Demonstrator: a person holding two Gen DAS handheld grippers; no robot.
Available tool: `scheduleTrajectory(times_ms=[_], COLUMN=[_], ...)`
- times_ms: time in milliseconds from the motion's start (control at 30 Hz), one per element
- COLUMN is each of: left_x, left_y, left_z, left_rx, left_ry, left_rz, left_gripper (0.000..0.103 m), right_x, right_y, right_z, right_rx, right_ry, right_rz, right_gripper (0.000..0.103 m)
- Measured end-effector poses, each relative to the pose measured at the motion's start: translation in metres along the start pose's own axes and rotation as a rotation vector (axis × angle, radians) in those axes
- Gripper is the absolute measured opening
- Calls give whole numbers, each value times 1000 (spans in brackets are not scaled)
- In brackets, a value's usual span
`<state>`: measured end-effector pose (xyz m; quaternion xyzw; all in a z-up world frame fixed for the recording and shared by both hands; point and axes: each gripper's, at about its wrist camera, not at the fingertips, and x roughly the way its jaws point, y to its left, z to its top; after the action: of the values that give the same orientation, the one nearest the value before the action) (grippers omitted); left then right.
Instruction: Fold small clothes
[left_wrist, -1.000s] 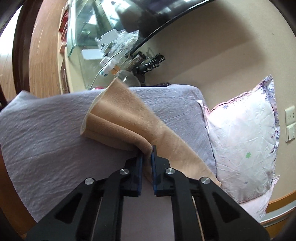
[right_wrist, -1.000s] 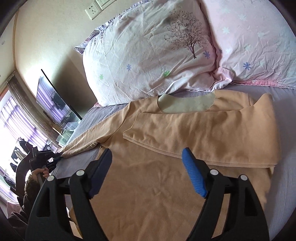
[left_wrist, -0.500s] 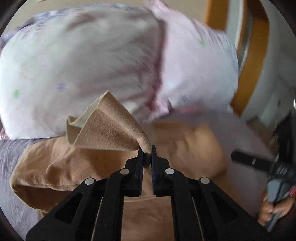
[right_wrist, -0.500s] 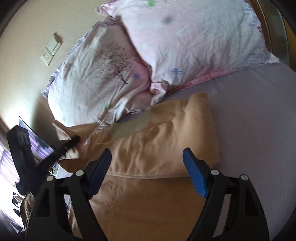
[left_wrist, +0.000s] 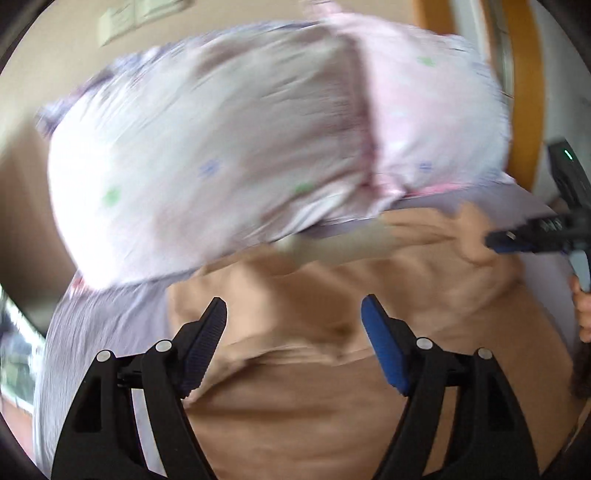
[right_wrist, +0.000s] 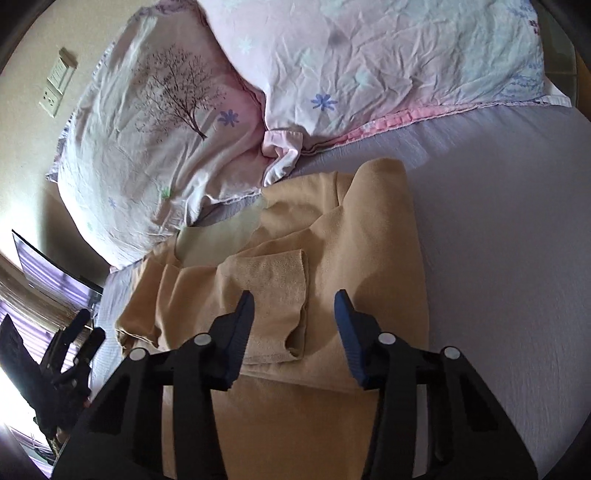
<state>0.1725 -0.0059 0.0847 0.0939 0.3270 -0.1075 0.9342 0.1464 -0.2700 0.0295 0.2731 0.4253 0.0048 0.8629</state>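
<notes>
left gripper (left_wrist: 293, 317) spread, blurred, shirt (right_wrist: 332, 258) hem cropped

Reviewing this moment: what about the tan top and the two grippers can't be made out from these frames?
- Left wrist view: motion blur smears the tan long-sleeved top and the floral pillows; fold edges are unreadable.
- Right wrist view: the open right gripper covers the top's lower part; its hem is not visible.
- Right wrist view: the left gripper is a backlit silhouette at the frame edge; its jaws are unclear there.
- Left wrist view: the wall plate is too blurred to identify.
</notes>
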Motion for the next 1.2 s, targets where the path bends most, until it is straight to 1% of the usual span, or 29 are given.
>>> scheduleTrajectory(times_ms=[67,133,200,233,267,300,333,400,433,467,500,533,567,600,667,700,733,800,833,867,933,967,1000,1033,1067,1133,1200], left_x=[8,18,25,29,33,38,42,51,52,54,54,53,51,51,52,53,53,52,52,52,52,52,50,47,38,15,-19], left_y=[26,43,51,51,51,48,50,52,52,52,52,51,50,48,43,42,41,42,42,43,42,41,41,42,43,48,54], left_z=[-8,-17,-26,-28,-31,-35,-38,-40,-43,-44,-46,-47,-47,-47,-48,-49,-49,-51,-51,-51,-52,-52,-53,-55,-56,-60,-69], left_rx=[-73,-122,-146,-146,-142,-137,-137,-148,-152,-152,-150,-148,-148,-143,-120,-113,-112,-117,-118,-119,-116,-113,-114,-120,-133,-150,-156], left_ry=[45,85,114,126,140,154,169,197,203,203,201,201,198,197,199,200,199,199,200,200,199,197,192,188,179,142,93], left_rz=[-4,-30,-42,-48,-44,-41,-43,-53,-55,-54,-54,-61,-81,-89,-76,-71,-71,-75,-75,-74,-70,-67,-67,-71,-83,-123,-170], left_gripper=[76,76,76,76,76,76,76,76,76,76,76,76,76,76,76,76,76,76,76,76,76,76,76,76,76,76,77], right_x=[19,33,36,37,39,41,40,26,14,-5,-19,-35,-39,-36,-12,-9,-11,-27,-33,-38,-35,-28,-20,-9,-1,-15,-38], right_y=[2,5,12,15,18,20,23,34,37,39,41,40,36,29,12,6,3,6,9,16,27,29,26,19,8,3,0], right_z=[1,-1,-5,-6,-7,-9,-10,-8,-4,1,5,8,11,13,13,12,9,5,5,3,2,2,3,4,0,-8,-24], right_rx=[0,-15,-51,-69,-79,-86,-105,-161,-171,-175,-175,-173,-159,-137,-91,-71,-55,-45,-54,-75,-116,-124,-112,-87,-45,-29,-28], right_ry=[53,94,82,86,99,109,92,8,-48,-130,-193,-269,-288,-263,-130,-109,-120,-188,-213,-232,-204,-166,-116,-56,-1,-18,-46], right_rz=[-13,-35,-62,-69,-55,-42,-45,-65,-70,-74,-100,-166,-205,-234,-280,-304,-313,-260,-224,-185,-147,-132,-130,-140,-129,-82,-29], right_gripper=[33,29,28,13,3,3,2,2,2,2,2,2,2,2,6,7,10,24,37,42,42,44,46,46,45,44,51])
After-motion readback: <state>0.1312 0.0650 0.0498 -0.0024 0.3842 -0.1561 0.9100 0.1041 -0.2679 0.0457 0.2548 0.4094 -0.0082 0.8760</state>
